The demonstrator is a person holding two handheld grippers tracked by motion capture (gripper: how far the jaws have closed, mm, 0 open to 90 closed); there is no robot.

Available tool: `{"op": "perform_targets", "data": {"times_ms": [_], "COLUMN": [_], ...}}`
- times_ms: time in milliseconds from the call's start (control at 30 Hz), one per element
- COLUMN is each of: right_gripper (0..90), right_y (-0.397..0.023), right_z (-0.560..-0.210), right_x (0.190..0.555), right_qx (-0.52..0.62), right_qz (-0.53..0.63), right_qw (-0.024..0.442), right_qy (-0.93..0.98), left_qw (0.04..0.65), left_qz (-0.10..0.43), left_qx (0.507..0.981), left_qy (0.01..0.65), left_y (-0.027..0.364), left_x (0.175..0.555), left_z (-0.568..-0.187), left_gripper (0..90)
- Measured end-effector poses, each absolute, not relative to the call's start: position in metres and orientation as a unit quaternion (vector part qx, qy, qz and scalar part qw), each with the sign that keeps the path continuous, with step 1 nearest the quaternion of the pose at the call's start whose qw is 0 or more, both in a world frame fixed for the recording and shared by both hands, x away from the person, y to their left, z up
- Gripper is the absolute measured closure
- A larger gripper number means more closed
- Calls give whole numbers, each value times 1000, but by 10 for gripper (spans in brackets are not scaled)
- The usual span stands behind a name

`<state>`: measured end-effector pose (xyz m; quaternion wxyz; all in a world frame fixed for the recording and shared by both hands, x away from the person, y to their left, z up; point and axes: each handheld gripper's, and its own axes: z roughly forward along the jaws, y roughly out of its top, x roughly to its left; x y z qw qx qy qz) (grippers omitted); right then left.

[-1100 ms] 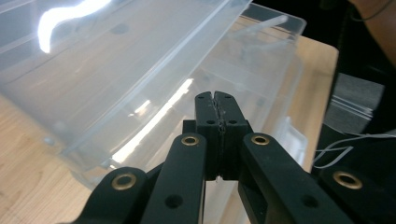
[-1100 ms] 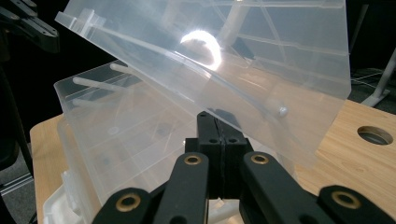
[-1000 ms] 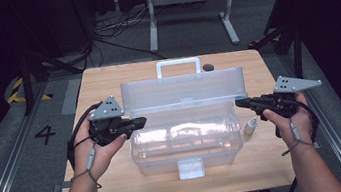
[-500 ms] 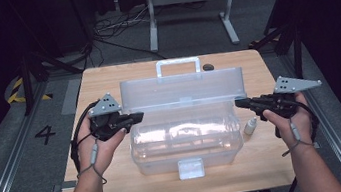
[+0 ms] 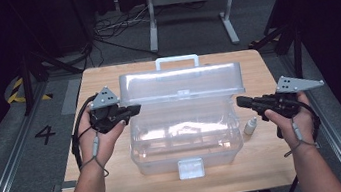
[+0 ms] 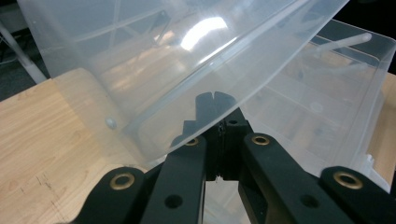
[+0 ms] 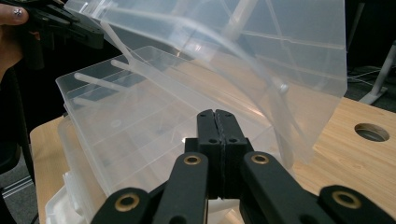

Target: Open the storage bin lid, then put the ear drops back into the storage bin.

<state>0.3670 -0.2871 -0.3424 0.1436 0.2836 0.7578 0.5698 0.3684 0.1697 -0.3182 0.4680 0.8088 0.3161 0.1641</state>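
Lid (image 5: 181, 82) of the clear box (image 5: 184, 139) on the table (image 5: 105, 80) stands partly raised; lifting it fully open remains, I judge. Left claw (image 5: 132, 110), jaws fully closed and empty, sits under the lid's edge just ahead. Right claw (image 5: 241, 101), likewise closed and empty, hangs beside the box's end, a small bottle (image 5: 250, 126) just below.

Storage box (image 5: 185, 142) is sitting mid-table (image 5: 121, 189), its lid (image 5: 182, 83) standing raised over the rear half, handle (image 5: 176, 61) at the far edge. Left gripper (image 5: 132, 111) is sitting at the lid's left end, its tips lying under the lid edge. Right gripper (image 5: 241, 101) is sitting just right of the box. Small bottle (image 5: 250, 126) is lying on the table between box and right hand (image 5: 290, 115).
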Motion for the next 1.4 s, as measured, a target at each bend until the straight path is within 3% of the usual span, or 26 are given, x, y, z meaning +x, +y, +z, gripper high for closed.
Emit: {"op": "perform_targets", "data": {"times_ms": [433,633,867,1400], "right_gripper": [799,639,521,483], "right_y": [-294,-290,-280,-248], "right_z": [-337,-334,-326,-315], "right_x": [357,355,363,394], "right_qx": [304,326,339,357], "right_qz": [557,547,529,505], "right_qw": [191,231,270,336], "right_qy": [749,736,730,710], "left_qw": [472,478,484,482], "left_qz": [174,170,165,168], "left_qx": [807,809,806,807], "left_qy": [308,299,300,296], "left_y": [170,172,173,173], "left_x": [381,386,391,394], "left_z": [-312,-311,-312,-314], "left_gripper": [892,891,890,881]}}
